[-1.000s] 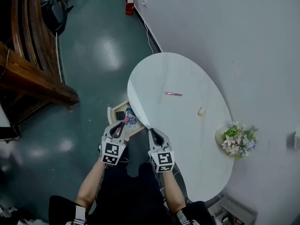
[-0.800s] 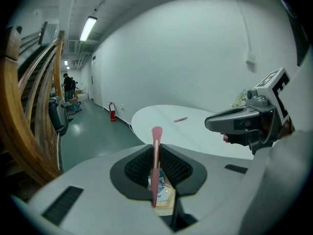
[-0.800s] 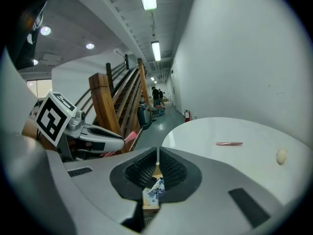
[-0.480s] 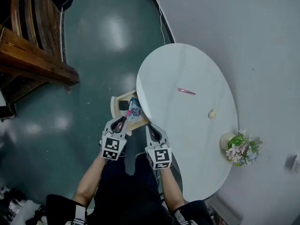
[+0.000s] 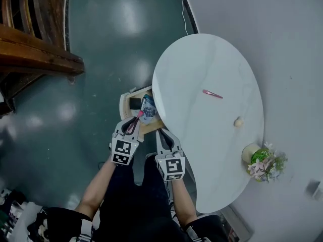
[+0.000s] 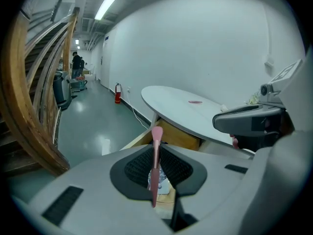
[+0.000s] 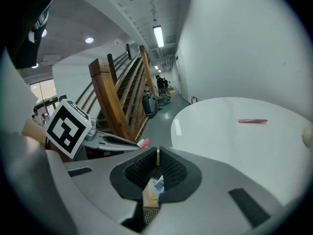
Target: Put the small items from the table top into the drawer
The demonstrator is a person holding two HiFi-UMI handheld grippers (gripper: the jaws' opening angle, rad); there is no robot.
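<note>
Pink clip (image 6: 155, 165) pinched edge-on in left tool (image 5: 134, 122), tip poking past pads, hanging just over open drawer (image 5: 122, 107) under bench (image 5: 202, 155) edge nearest person. Right tool (image 5: 162, 134) pressed together, nothing in it. Tip imo: get clip well inside drawer rim before letting go, aim for bare spot beside packet (image 5: 148, 110), and spread only a little so it doesn't flick out. Second clip (image 5: 212, 94) and cream bit (image 5: 238, 121) mid-bench, not yet stowed.

Pale grey left gripper (image 5: 135, 120) and right gripper (image 5: 160, 133), black ribbed pads (image 6: 139, 166), black-and-white square-marker cubes (image 5: 121, 152), dark clothes (image 5: 133, 205), bare forearms, striped bands (image 5: 85, 231) near the elbows.
</note>
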